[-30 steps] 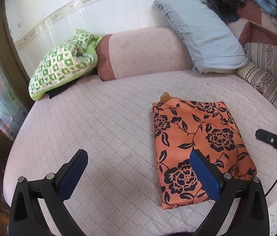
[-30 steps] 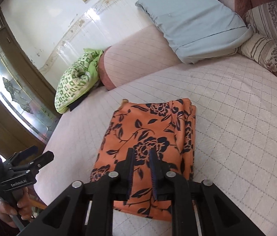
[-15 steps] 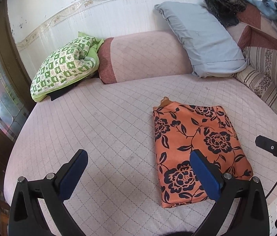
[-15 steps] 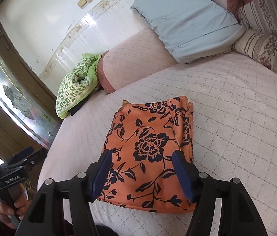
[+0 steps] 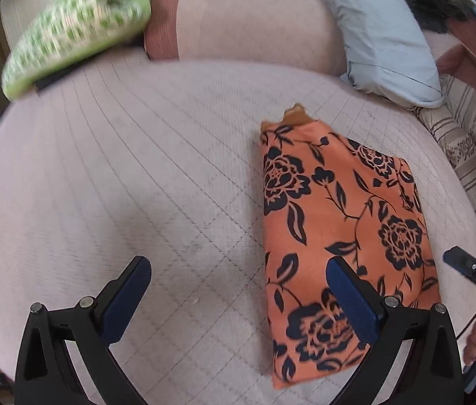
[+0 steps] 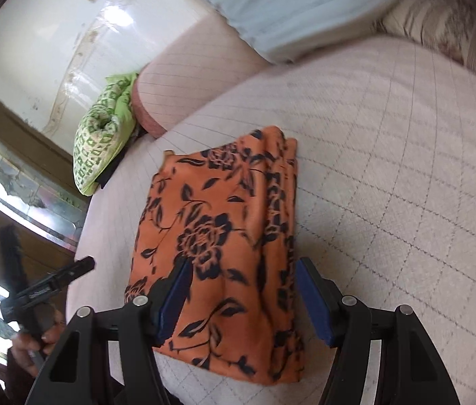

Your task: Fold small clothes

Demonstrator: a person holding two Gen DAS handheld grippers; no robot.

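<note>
A folded orange garment (image 5: 339, 209) with dark flower print lies flat on the pink quilted bed (image 5: 136, 168), right of its middle. My left gripper (image 5: 238, 263) is open and low over the bed; its right finger (image 5: 352, 300) hangs over the garment's near left edge, its left one over bare quilt. In the right wrist view my right gripper (image 6: 244, 265) is open, its blue pads standing either side of the near half of the garment (image 6: 224, 202). Nothing is gripped. Each view shows a finger (image 5: 464, 263) of the other gripper at its edge.
At the back lie a green patterned pillow (image 5: 79, 30), a pink bolster (image 5: 244, 23) and a grey-blue pillow (image 5: 383, 44). A striped cushion (image 5: 467, 141) lines the right side. A glass-panelled wooden door (image 6: 18, 182) stands past the bed's left edge. A hand (image 6: 32, 344) holds the left gripper there.
Both grippers have dropped closer to the bed and the garment. The right gripper's jaws, nearly shut a second ago, now stand apart over the garment. The garment has not moved.
</note>
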